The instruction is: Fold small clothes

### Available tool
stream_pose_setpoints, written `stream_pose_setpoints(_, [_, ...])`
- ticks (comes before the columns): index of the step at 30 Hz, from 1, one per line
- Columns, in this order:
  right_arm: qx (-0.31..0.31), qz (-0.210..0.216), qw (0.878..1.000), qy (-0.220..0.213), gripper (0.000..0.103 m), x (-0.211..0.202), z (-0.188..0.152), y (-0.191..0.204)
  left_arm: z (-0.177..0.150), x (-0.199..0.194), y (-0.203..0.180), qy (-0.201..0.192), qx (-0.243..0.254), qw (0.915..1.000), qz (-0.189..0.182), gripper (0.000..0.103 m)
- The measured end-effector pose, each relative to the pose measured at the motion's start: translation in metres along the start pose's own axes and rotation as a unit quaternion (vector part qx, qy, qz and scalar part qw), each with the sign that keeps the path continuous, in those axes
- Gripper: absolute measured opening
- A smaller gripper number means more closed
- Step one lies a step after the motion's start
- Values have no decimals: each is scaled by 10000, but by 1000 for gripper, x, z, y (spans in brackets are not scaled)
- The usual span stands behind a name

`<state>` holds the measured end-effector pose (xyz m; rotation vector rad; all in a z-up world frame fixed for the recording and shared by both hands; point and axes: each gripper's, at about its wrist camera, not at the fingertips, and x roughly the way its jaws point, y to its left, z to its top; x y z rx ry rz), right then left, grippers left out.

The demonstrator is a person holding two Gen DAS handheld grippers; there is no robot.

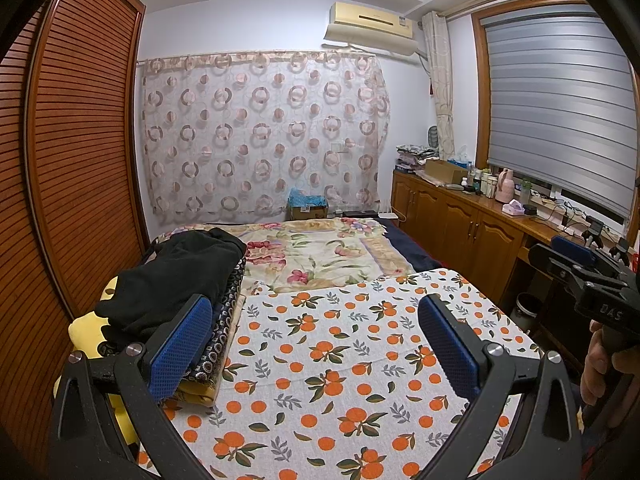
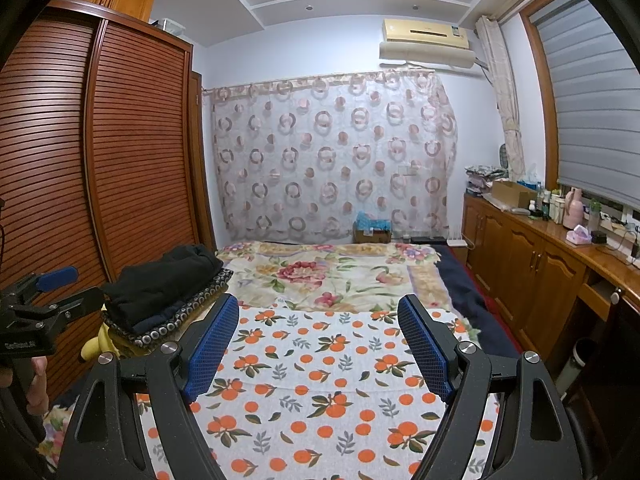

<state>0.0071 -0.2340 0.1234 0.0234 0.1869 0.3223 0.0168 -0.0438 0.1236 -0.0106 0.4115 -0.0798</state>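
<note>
A stack of folded clothes sits at the left on the bed, black garment on top, a dark ring-patterned one and a yellow one under it; the same folded stack shows in the right wrist view. My left gripper hovers open over the orange-print cloth, with nothing between its blue pads; its left pad is close beside the stack. My right gripper is open and empty above that orange-print cloth. Each gripper shows at the edge of the other's view, the right gripper and the left gripper.
A floral bedspread covers the bed beyond the cloth. A slatted wooden wardrobe stands close on the left. Wooden cabinets with bottles and boxes run along the right under a window blind. A hand grips the right handle.
</note>
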Motion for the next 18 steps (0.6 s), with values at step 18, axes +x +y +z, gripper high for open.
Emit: stream_pose_setpoints(18, [10,0,10000,12,83,-3,-1,-1,0,0,-1,4,5,10000,9,103])
